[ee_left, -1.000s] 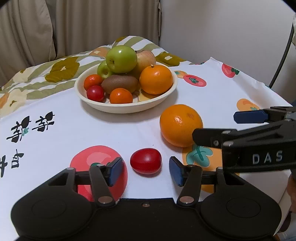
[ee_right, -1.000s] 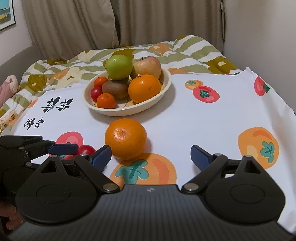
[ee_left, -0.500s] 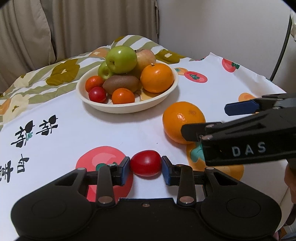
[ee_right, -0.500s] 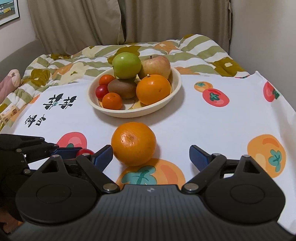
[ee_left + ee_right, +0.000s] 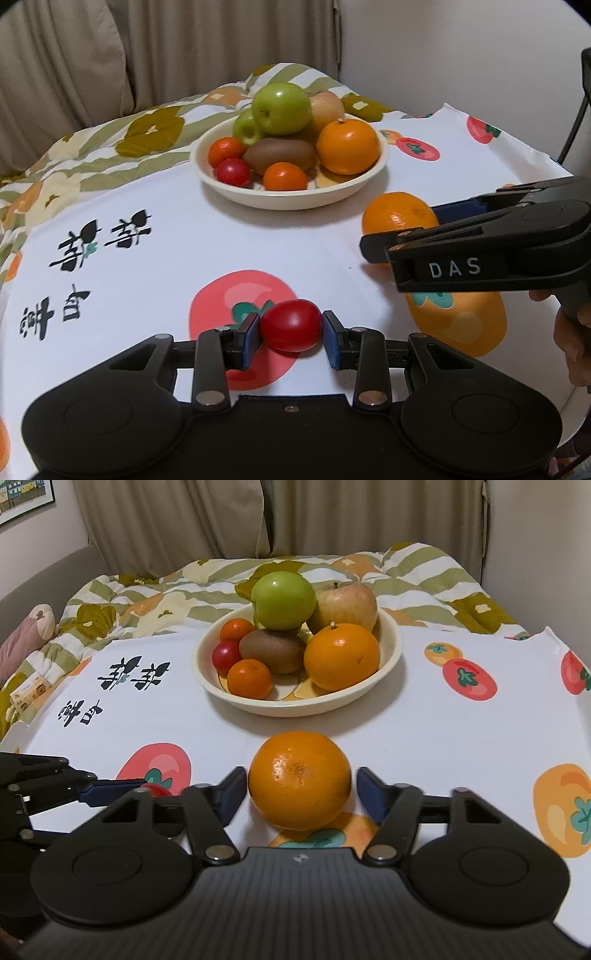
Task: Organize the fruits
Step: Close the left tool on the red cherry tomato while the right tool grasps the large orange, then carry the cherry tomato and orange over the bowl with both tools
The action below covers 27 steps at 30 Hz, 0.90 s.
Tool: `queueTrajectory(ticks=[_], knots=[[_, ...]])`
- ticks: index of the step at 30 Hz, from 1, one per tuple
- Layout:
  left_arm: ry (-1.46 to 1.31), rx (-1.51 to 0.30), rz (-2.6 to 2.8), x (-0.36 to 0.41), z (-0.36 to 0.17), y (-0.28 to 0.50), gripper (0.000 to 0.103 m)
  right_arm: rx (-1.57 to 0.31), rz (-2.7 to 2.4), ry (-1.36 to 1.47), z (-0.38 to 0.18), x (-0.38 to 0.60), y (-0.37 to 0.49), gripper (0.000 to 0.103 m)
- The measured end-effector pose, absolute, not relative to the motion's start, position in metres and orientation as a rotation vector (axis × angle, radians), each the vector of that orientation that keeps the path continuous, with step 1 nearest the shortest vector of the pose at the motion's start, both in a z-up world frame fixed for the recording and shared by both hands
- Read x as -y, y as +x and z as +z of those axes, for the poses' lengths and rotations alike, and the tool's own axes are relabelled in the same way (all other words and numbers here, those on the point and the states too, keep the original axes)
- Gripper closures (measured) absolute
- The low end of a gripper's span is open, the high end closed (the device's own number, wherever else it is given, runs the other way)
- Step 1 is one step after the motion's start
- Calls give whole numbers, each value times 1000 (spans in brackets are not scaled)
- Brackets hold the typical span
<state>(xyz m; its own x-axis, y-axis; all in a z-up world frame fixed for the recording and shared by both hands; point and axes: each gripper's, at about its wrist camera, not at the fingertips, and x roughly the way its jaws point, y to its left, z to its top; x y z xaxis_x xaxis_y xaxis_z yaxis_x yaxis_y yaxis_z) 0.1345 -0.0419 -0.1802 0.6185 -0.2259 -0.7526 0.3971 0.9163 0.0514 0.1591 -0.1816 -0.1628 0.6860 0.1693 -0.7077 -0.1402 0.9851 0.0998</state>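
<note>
A small red tomato (image 5: 290, 325) lies on the white fruit-print tablecloth (image 5: 177, 258), and my left gripper (image 5: 290, 334) is shut on it, with a blue pad on each side. To its right sits a loose orange (image 5: 299, 779). My right gripper (image 5: 300, 794) straddles that orange and its jaws are closing; a thin gap still shows at each pad. In the left wrist view the same orange (image 5: 397, 218) is partly hidden behind the right gripper's black fingers (image 5: 480, 240). Behind both stands a cream bowl (image 5: 295, 709).
The bowl holds a green apple (image 5: 282, 600), a reddish apple (image 5: 347, 602), a kiwi (image 5: 273, 650), a large orange (image 5: 341, 657) and small red and orange fruits. A patterned quilt (image 5: 166, 594) lies behind the table. A person's hand (image 5: 576, 347) grips the right tool.
My left gripper closed onto the red tomato. My right gripper slid forward around the loose orange and its jaws came in from wide open to nearly touching it.
</note>
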Motion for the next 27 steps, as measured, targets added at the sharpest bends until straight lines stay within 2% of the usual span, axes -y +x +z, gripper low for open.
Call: queueTrajectory(ticks=[10,27], knots=[[177,-814,-317,25,-157,126,63,-809,160,60,-149,181,150,29],[140,-716,-293,41,-79,127,63,-752,194,49,-65,206,133,29]])
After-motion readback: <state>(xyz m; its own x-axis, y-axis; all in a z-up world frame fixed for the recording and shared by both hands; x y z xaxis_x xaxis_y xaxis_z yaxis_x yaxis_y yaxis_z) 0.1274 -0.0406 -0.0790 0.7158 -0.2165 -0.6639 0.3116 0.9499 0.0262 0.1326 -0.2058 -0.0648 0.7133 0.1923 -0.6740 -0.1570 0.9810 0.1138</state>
